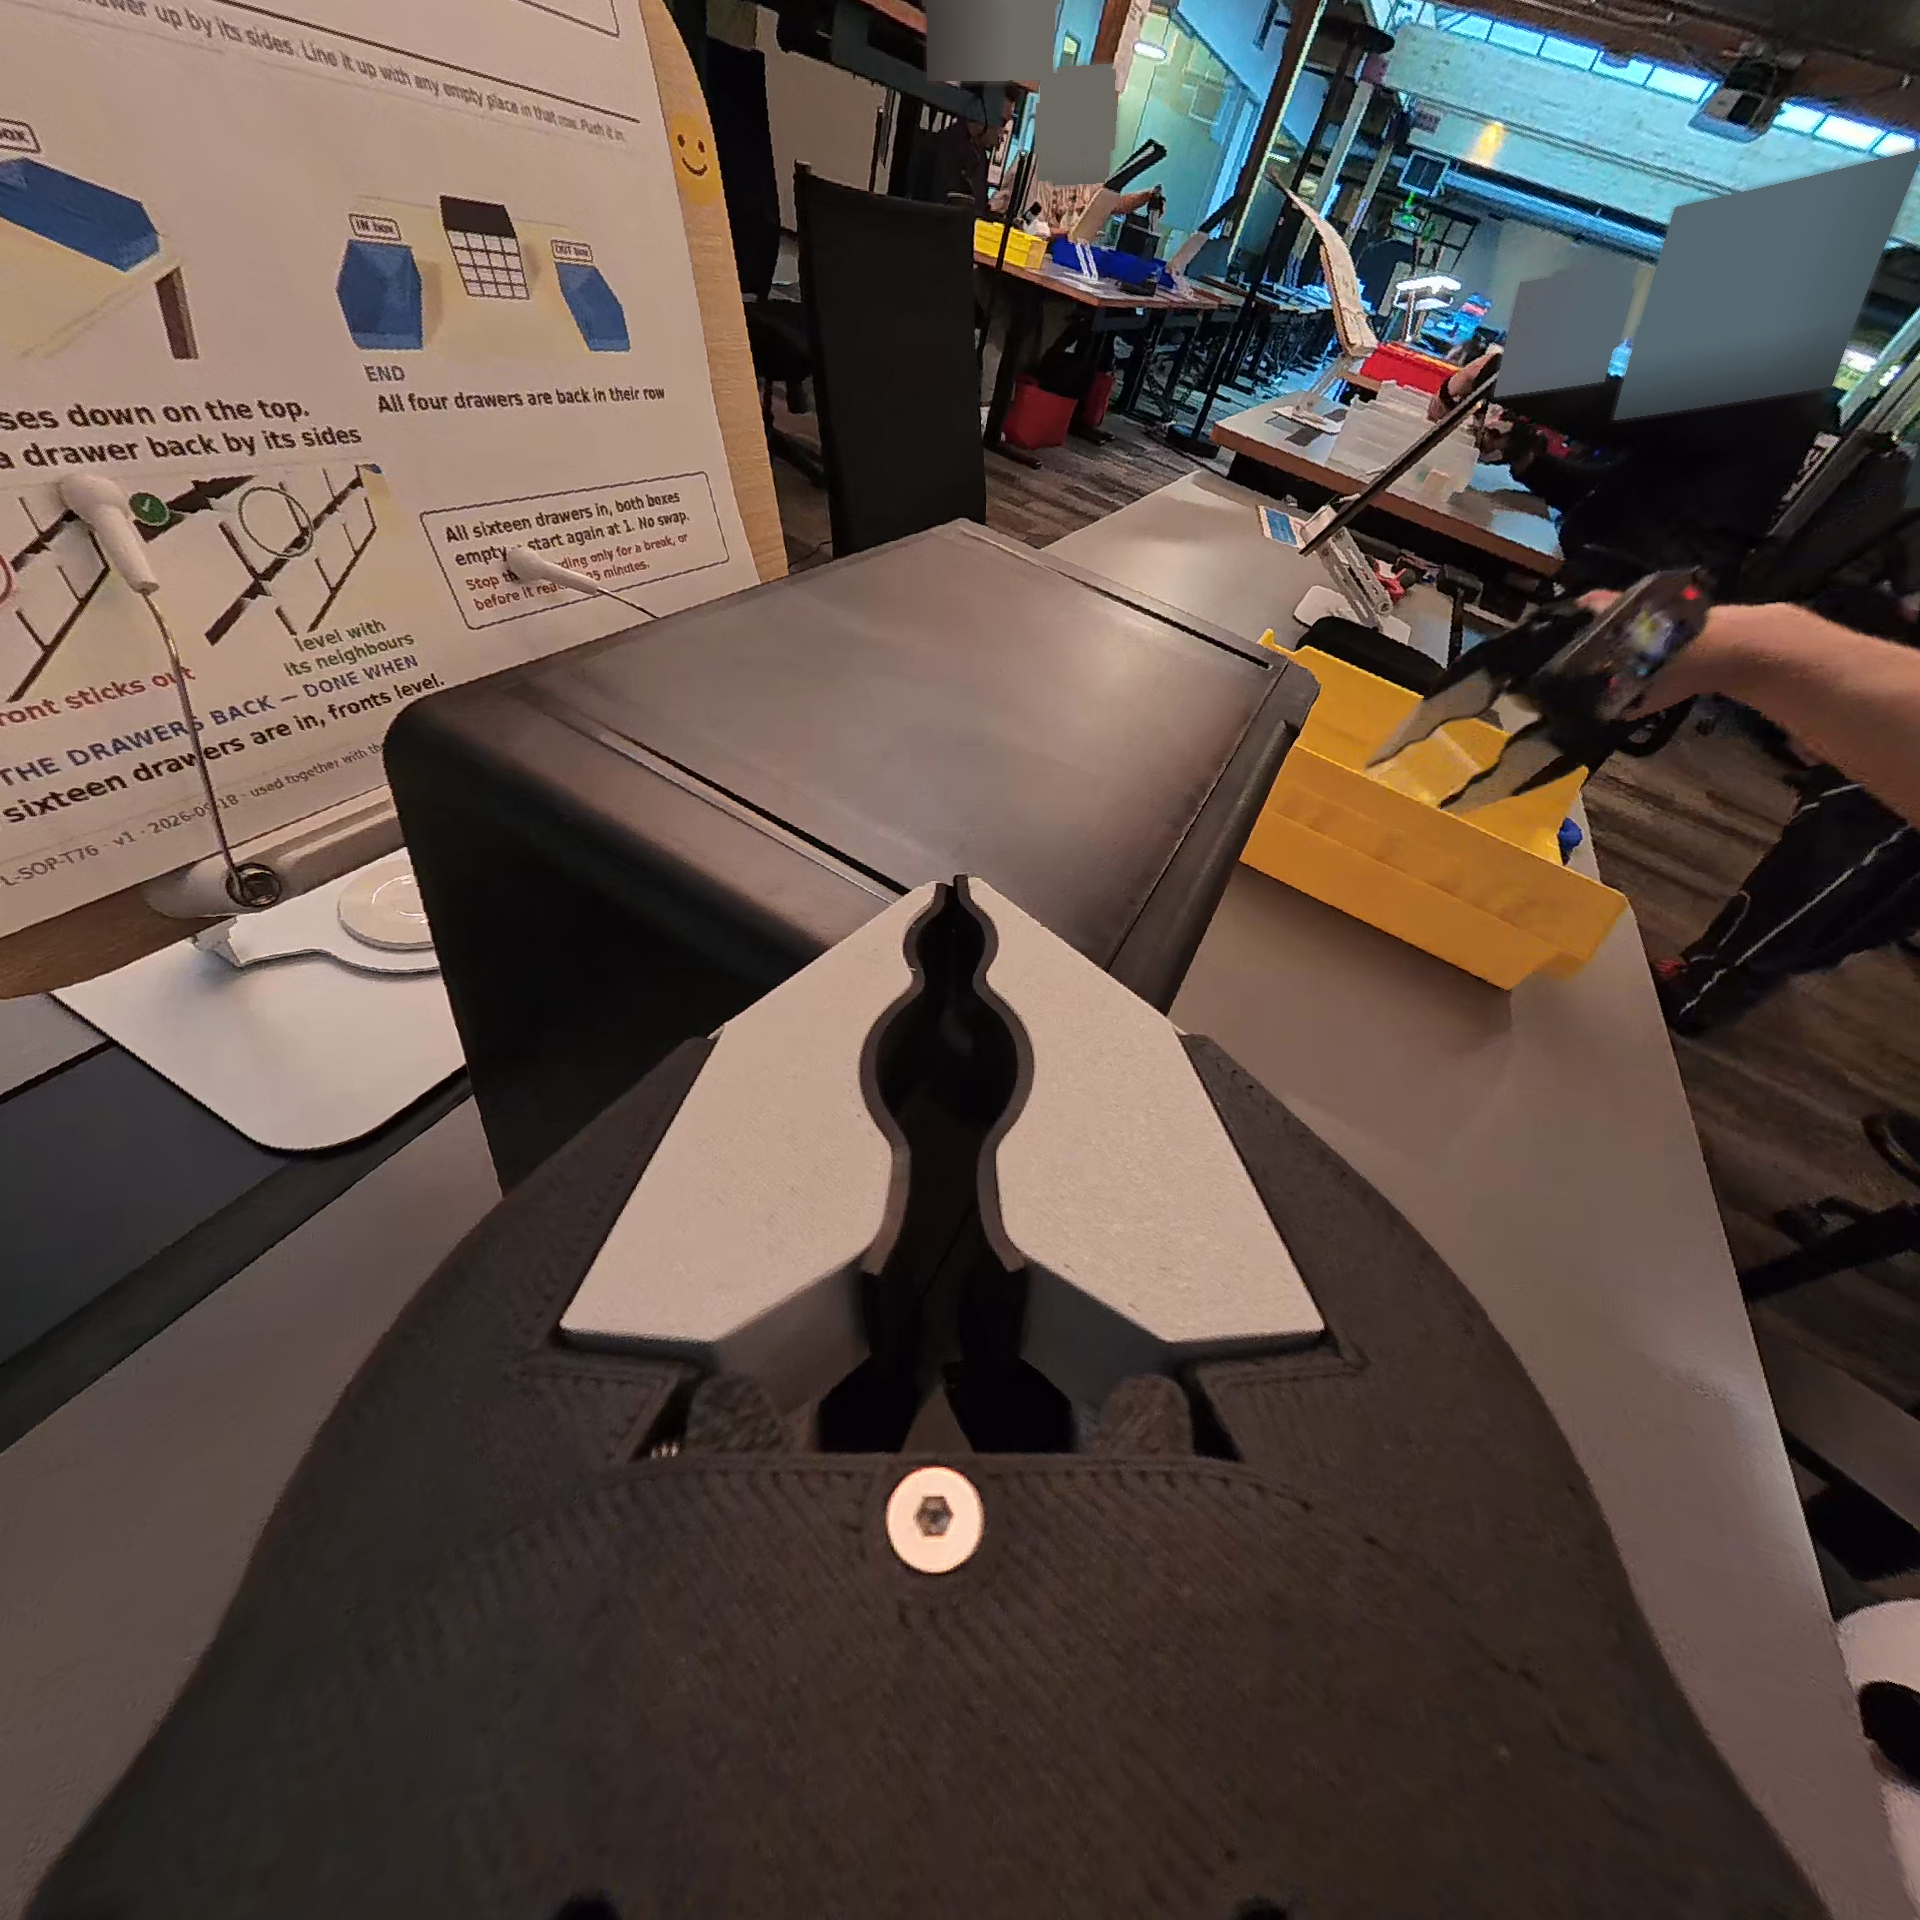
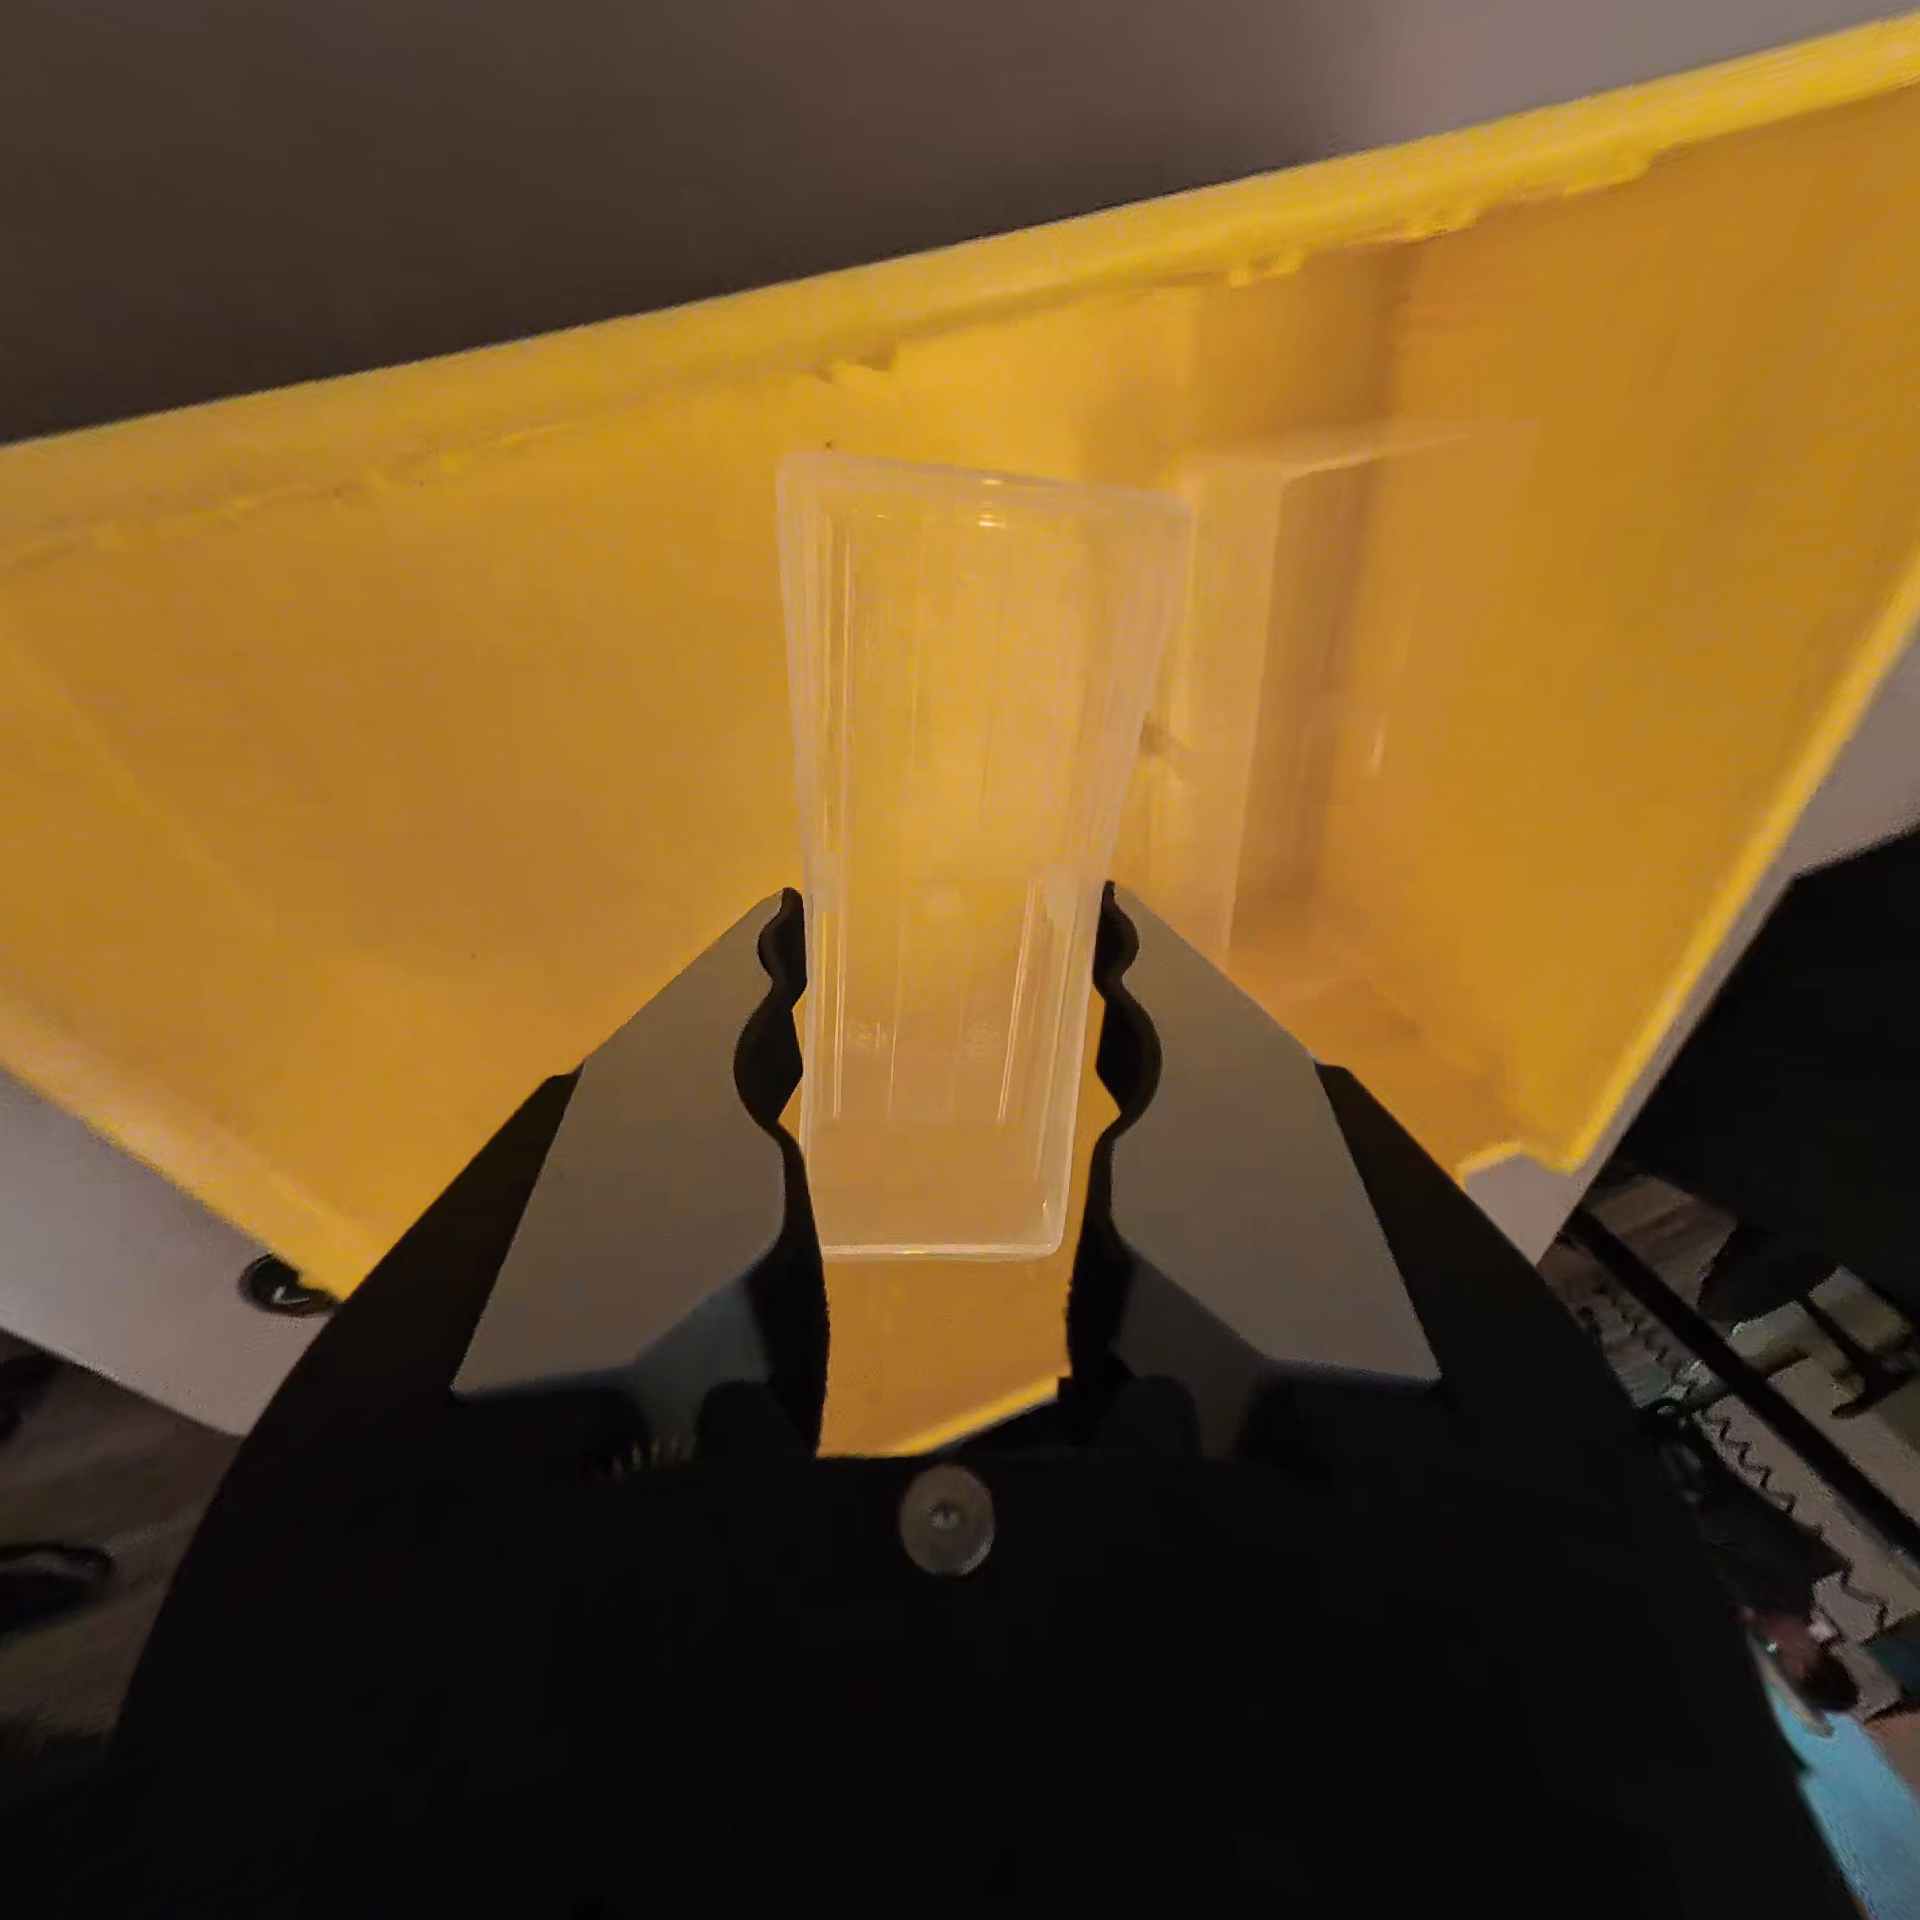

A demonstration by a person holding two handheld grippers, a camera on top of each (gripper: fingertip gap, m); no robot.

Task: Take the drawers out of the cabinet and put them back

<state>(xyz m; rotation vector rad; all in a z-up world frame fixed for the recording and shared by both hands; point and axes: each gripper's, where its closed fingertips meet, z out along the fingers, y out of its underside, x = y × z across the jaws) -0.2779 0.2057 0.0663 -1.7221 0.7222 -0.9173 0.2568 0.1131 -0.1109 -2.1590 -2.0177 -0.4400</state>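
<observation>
Here, two clear drawers (image 2: 935,852) in one yellow bin (image 2: 416,727), right gripper (image 2: 943,914) pinching one, left gripper (image 1: 958,883) fingers pressed together.

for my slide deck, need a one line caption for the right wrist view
Right gripper shut on a clear drawer over the yellow bin.

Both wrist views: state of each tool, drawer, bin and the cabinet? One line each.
left tool: shut, holding nothing, above the cabinet's near edge.
right tool: shut on clear drawer, over the yellow bin.
clear drawer: out of the cabinet, gripped by its two sides.
second clear drawer: lying in the bin.
yellow bin: open-topped, on the table right of the cabinet.
cabinet: upright, only top and side visible.
</observation>
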